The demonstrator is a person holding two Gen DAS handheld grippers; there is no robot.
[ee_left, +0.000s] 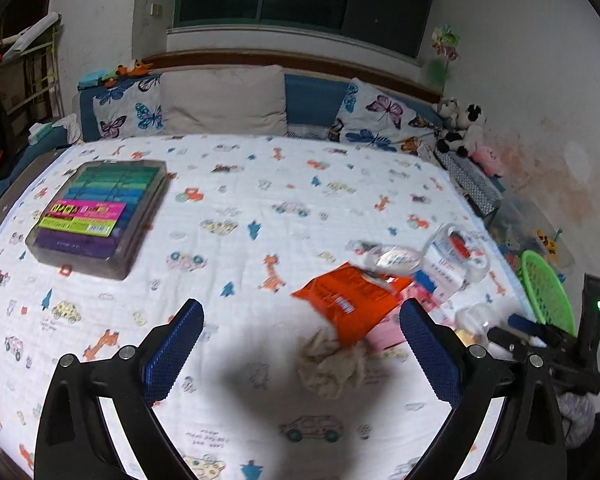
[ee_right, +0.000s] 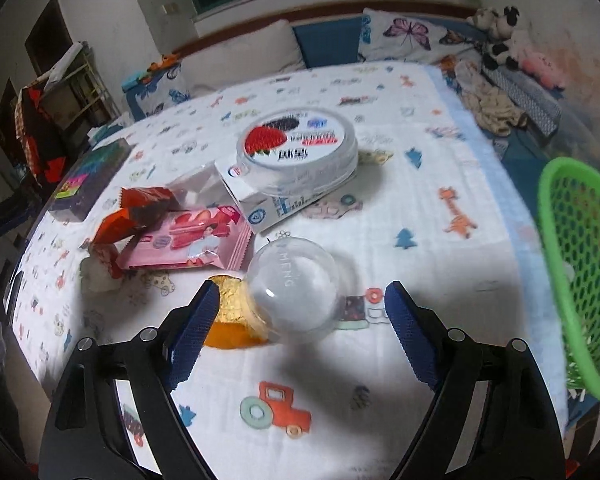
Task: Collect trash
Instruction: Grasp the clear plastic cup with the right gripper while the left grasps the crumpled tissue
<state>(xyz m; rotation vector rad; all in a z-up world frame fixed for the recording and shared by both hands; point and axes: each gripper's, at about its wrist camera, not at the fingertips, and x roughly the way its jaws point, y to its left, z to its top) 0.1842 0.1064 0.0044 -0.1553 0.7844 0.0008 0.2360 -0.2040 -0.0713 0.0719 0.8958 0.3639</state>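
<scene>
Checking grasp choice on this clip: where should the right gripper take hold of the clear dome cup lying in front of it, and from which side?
Across the dome, at its widest part. It lies on its side on the bed sheet, gold base toward the left finger, between the open fingers of the right gripper. Come straight forward and slightly down, closing gently: thin plastic probably flexes or slips.

Trash on the bed: clear plastic dome [ee_right: 294,294] on its side against gold foil [ee_right: 230,306], pink wrapper [ee_right: 192,242] flat, torn orange wrapper [ee_right: 134,216] overlapping it, round strawberry tub [ee_right: 298,150] on a white carton [ee_right: 260,200], crumpled tissue [ee_left: 328,364], probably. Green basket [ee_right: 584,264] tilted at the bed's edge.
</scene>
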